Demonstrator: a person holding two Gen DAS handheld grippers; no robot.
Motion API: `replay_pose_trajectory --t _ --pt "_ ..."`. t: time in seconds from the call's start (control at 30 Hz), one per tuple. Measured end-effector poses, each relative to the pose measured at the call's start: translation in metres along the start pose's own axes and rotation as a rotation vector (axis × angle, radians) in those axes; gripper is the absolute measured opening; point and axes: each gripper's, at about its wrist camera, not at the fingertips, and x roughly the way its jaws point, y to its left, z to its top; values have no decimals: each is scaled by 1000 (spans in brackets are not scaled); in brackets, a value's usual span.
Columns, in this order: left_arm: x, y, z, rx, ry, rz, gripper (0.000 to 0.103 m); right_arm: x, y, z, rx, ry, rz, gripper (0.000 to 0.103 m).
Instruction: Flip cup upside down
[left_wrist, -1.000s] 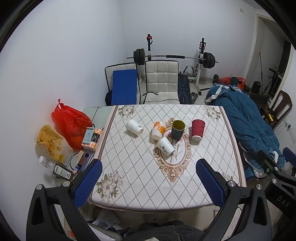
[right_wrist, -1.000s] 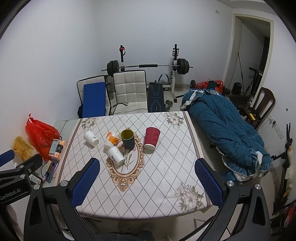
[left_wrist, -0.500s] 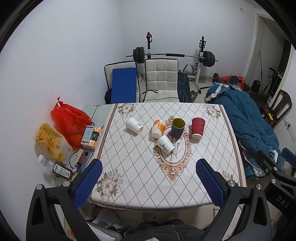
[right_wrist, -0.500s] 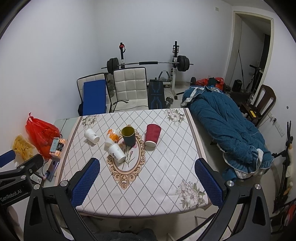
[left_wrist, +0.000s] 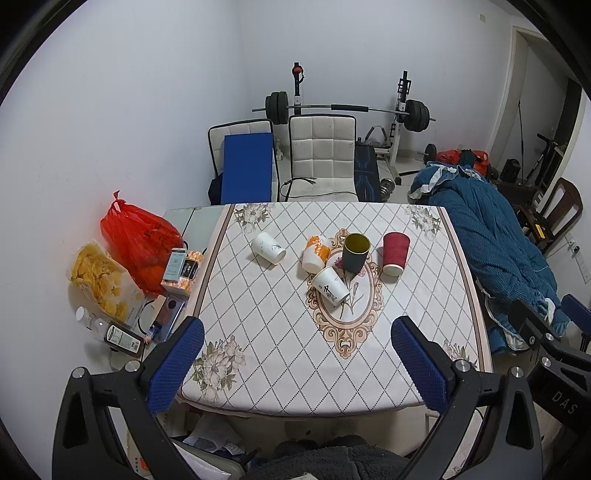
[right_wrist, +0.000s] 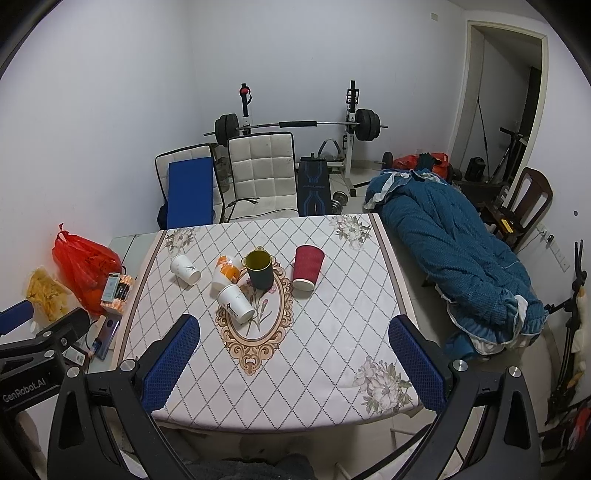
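Note:
Several cups sit mid-table on a patterned cloth. A dark cup with a yellow inside (left_wrist: 355, 252) (right_wrist: 260, 268) stands upright, mouth up. A red cup (left_wrist: 395, 253) (right_wrist: 307, 267) stands mouth down. A white cup (left_wrist: 267, 247) (right_wrist: 184, 269), an orange-and-white cup (left_wrist: 315, 253) (right_wrist: 224, 277) and a white cup with a red mark (left_wrist: 330, 286) (right_wrist: 235, 303) lie on their sides. My left gripper (left_wrist: 301, 365) and right gripper (right_wrist: 295, 363) are both open and empty, held above the table's near edge, well short of the cups.
The table (left_wrist: 258, 362) (right_wrist: 332, 369) has a red bag (left_wrist: 138, 240), a snack bag (left_wrist: 101, 280) and small boxes on a side surface at its left. White chairs (left_wrist: 321, 158) and a barbell rack stand behind. A blue quilt (right_wrist: 454, 251) lies at the right.
Both views have drawn back and risen slightly, so the table looks a little farther away. The cups have not moved. Both grippers stay open.

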Motion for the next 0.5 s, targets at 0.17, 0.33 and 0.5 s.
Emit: replay_pose_trajectory --t 0.17,0.33,0.5 --pt "0 0 0 0 -1 1 103 2 3 -3 0 2 3 103" --pt "1 2 -7 -1 0 2 103 3 5 -2 0 2 8 103" --pt "2 6 -9 -4 1 1 103 1 6 -1 -2 -1 17 103"
